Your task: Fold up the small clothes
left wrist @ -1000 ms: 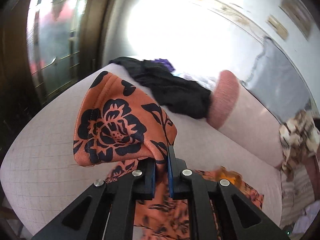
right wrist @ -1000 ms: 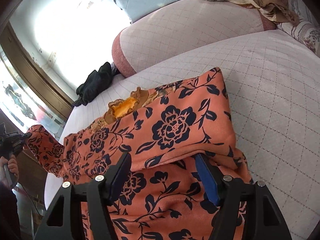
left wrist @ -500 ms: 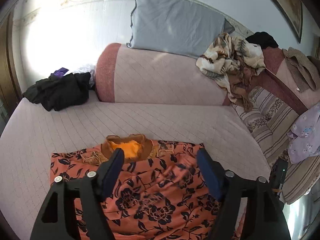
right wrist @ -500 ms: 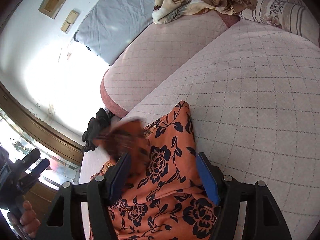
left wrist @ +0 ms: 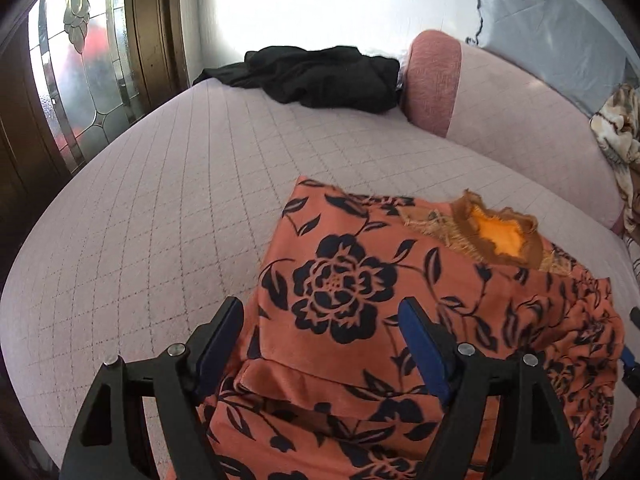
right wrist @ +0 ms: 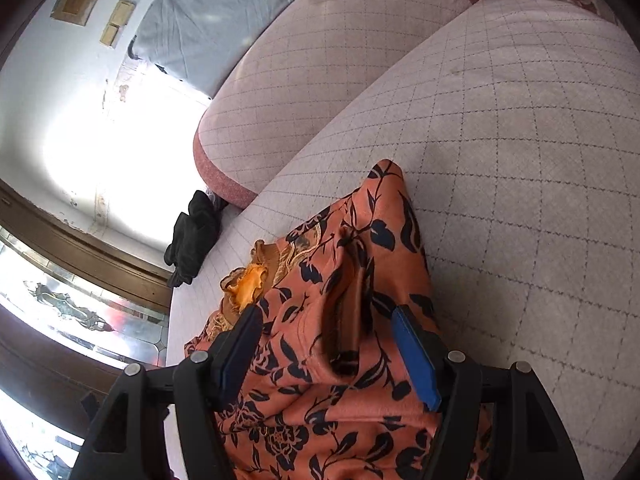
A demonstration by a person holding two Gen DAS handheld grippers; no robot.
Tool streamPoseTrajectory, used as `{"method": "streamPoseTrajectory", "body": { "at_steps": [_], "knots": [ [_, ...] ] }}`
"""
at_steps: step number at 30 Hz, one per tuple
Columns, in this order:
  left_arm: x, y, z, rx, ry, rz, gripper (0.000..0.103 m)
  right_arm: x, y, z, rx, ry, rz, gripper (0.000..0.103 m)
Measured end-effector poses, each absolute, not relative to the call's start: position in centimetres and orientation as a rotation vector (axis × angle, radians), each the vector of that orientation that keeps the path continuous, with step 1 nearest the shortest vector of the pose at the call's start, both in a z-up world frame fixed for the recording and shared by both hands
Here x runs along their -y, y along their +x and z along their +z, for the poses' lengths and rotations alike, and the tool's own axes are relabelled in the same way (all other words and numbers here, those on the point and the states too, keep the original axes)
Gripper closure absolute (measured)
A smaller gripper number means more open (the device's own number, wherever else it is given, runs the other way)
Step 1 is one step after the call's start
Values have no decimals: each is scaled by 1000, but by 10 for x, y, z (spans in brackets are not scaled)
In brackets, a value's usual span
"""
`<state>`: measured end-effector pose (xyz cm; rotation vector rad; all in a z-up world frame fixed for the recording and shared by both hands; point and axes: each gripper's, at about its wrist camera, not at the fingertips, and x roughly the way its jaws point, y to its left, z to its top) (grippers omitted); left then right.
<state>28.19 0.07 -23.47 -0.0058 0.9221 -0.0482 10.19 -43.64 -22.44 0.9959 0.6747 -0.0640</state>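
Note:
An orange top with a dark flower print (left wrist: 340,288) lies on the pink quilted seat (left wrist: 160,208), its frilled collar (left wrist: 500,236) toward the backrest. One side is folded over the body. My left gripper (left wrist: 320,324) hovers low over that folded part, open, with the cloth beneath its blue pads and nothing pinched. In the right wrist view the same top (right wrist: 320,400) shows a sleeve cuff (right wrist: 348,312) standing open. My right gripper (right wrist: 326,344) is open just above it, one finger on each side of the cuff, neither pressing on it.
A heap of black clothes (left wrist: 320,76) lies at the far end of the seat beside a pink bolster (left wrist: 432,80). A grey pillow (left wrist: 560,20) and a patterned blanket (left wrist: 616,128) rest on the backrest. A glazed wooden door (left wrist: 80,80) stands left of the seat's edge.
My left gripper let go of the sleeve it held up, opened wide and dropped low over the top, where the sleeve now lies folded. My right gripper rolled and shifted, staying open.

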Motion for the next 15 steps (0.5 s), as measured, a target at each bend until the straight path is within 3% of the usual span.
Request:
{"method": "streamPoseTrajectory", "body": {
  "at_steps": [4,5,6,8,10,14,15],
  "knots": [
    [3,288,-257,-979,73,-18,23,432,127,-232,-729,998,11,35],
    [4,289,-259,-981,87,-13,23,428,135,-233,-753,978,30,47],
    [6,291,-260,-979,90,-11,23,421,141,-231,-782,930,25,72],
    [6,292,-261,-974,85,-7,23,411,144,-222,-801,828,-12,90],
    [8,291,-260,-966,89,-6,23,408,139,-201,-740,780,-19,93],
    [16,289,-261,-952,117,9,23,421,104,-149,-412,679,71,94],
    [18,288,-261,-944,128,19,23,425,101,-152,-425,625,15,94]
  ]
}}
